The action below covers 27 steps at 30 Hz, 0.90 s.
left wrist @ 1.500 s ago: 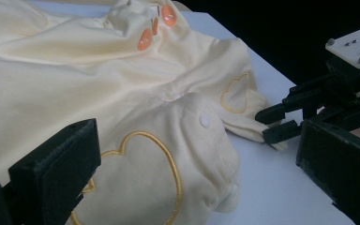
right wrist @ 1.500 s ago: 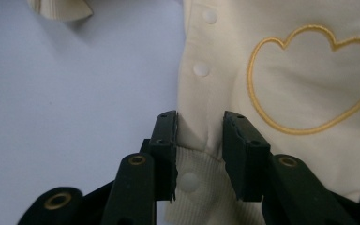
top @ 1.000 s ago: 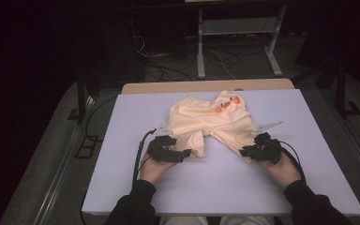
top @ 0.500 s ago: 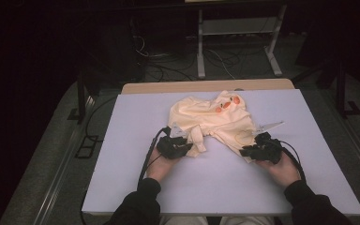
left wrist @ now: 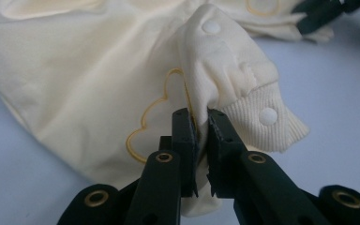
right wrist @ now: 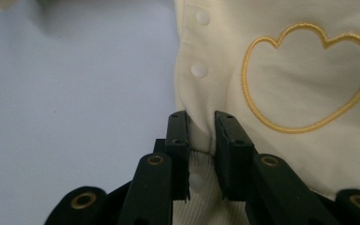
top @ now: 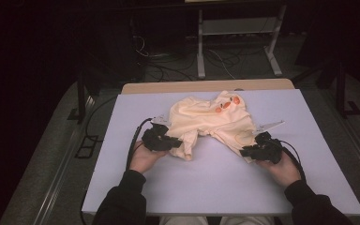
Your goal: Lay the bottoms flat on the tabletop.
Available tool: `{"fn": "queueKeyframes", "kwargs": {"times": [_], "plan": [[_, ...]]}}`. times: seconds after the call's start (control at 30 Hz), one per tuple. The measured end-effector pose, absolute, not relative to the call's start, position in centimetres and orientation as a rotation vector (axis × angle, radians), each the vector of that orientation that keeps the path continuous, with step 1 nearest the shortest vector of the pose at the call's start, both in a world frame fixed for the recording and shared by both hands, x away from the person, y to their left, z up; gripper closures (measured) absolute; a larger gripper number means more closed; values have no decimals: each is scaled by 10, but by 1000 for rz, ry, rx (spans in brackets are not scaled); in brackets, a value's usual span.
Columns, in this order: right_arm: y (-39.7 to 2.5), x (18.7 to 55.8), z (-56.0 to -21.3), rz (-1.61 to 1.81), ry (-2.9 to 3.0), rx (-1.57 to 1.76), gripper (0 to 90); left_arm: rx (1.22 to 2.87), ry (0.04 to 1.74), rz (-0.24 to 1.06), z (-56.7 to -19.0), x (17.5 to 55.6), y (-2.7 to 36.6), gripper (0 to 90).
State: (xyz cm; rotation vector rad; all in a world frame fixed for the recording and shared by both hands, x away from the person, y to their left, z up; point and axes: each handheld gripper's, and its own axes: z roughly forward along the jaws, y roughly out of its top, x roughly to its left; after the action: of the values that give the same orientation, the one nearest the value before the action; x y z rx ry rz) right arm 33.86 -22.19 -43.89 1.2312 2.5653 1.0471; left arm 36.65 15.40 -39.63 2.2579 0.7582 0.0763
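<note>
Nearest the person, the left gripper (top: 178,143) and the right gripper (top: 244,151) each have their jaws clamped tight on a ribbed leg cuff of the cream baby garment (top: 211,122), which lies crumpled beyond them at mid-table (top: 122,140), orange print (top: 227,104) at its far end.

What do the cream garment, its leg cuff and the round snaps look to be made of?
Cream garment: soft matte knit, likely cotton; it folds limply.
Leg cuff: ribbed knit, fine vertical ridges.
Round snaps: smooth, pale, probably plastic; hard to confirm.
Heart outline: glossy yellow embroidery thread.
</note>
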Motion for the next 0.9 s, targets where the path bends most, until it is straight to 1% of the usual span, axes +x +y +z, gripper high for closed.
{"fn": "queueKeyframes", "kwargs": {"times": [0.2,0.27,0.37,0.43,0.5,0.57,0.73,0.9], "plan": [[-222,338,-438,1045,2575,1227,755,2337,671,-15,-396,363,163,809],[-222,338,-438,1046,2577,1225,755,2348,674,-24,-400,362,162,797],[-222,338,-438,1050,2578,1236,755,2334,677,-45,-405,361,161,749],[-222,338,-439,1049,2579,1233,755,2277,691,-68,-405,361,163,702],[-222,338,-439,1050,2580,1235,755,2214,719,-65,-404,359,166,634],[-223,339,-439,1053,2580,1236,755,2166,727,-57,-402,357,168,603],[-222,338,-439,1051,2579,1237,755,2117,708,-112,-398,347,162,600],[-222,338,-438,1048,2579,1239,755,2169,693,-154,-402,335,145,606]]}}
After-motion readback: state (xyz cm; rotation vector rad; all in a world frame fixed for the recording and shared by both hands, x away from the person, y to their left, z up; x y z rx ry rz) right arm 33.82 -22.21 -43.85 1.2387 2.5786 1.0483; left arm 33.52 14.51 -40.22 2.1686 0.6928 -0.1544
